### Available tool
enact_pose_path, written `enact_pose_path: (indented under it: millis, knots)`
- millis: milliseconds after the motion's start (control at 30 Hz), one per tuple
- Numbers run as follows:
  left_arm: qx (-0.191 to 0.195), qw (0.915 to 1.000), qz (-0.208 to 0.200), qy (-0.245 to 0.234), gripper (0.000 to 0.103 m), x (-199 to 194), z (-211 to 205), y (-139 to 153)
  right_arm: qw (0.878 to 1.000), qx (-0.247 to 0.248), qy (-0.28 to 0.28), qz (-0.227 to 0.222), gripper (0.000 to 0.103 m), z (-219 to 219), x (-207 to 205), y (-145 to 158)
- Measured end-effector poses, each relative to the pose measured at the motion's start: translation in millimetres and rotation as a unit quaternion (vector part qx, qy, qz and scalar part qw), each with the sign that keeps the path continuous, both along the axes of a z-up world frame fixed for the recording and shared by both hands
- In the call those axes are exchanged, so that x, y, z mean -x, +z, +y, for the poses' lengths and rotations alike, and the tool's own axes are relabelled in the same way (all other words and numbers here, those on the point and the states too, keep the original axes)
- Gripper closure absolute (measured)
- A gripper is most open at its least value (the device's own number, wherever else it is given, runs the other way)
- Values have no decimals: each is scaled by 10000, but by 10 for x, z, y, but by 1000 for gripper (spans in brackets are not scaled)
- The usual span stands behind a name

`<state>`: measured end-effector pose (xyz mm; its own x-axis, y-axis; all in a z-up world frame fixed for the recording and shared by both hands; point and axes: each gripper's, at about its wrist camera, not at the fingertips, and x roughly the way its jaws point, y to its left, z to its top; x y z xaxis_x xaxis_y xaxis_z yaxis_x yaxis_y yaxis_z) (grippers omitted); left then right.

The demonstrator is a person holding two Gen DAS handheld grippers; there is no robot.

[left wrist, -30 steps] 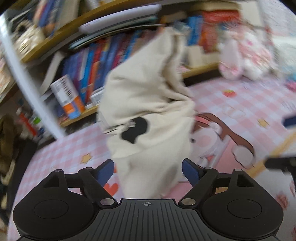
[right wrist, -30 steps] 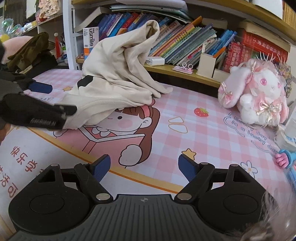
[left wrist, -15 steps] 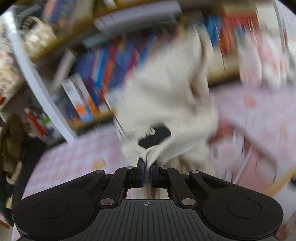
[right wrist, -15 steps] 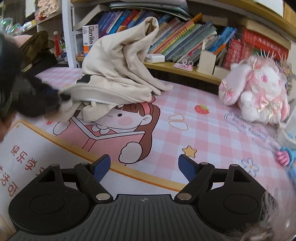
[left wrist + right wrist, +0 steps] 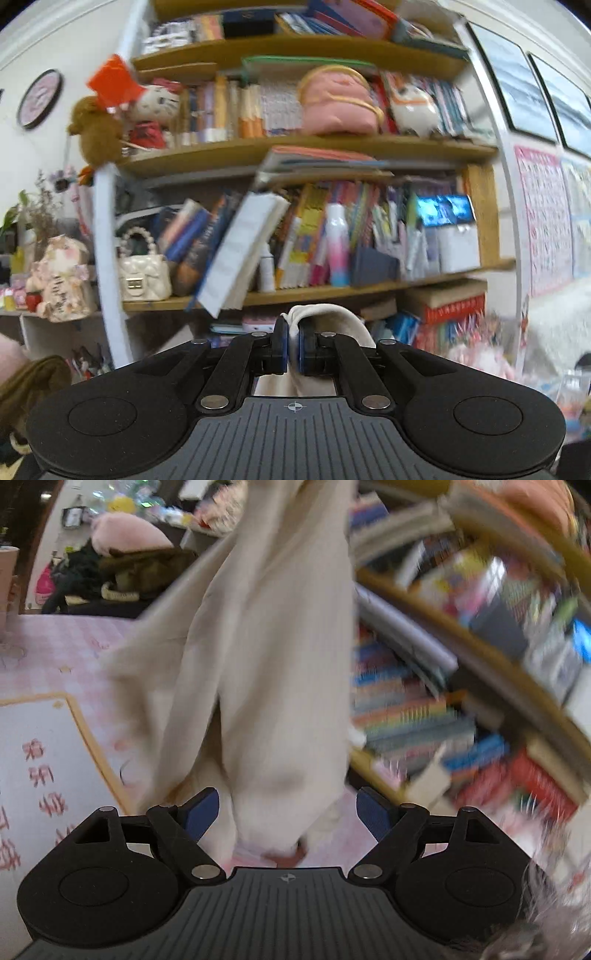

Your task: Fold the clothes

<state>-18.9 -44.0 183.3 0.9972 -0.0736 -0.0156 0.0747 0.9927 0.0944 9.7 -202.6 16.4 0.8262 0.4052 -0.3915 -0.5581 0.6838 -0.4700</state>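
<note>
Cloth (image 5: 273, 657), soft cream, in left tool (image 5: 291, 345)

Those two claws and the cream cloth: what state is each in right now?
Left claw: shut, pinching a fold of the cream garment.
Right claw: open, gripping nothing, its blue pads either side of the hanging cloth.
Cream garment: lifted, hanging in long folds over the pink checked table cover, unfolded.

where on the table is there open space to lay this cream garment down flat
In the right wrist view, the pink checkered mat left of the hanging cream garment looks bare, as does its white panel with red characters. Crowded: the bookshelf on the right, and piled clothes at the far edge.
</note>
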Motion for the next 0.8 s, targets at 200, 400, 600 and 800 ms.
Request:
enact_pose_path:
  millis: [200, 400, 600, 800]
  knots:
    - [160, 9977, 482, 447, 98, 40, 257, -177, 9997, 6, 203, -97, 26, 159, -2, -3]
    - [-67, 9890, 1232, 813, 98, -77, 481, -563, 9971, -318, 346, 591, 100, 43, -113, 48]
    - [-339, 9738, 2109, 779, 89, -159, 572, -1023, 9939, -888, -391, 532, 101, -256, -408, 273]
    - [-701, 9572, 2678, 842, 47, -37, 593, -1294, 9925, -946, -559, 528, 101, -353, -495, 278]
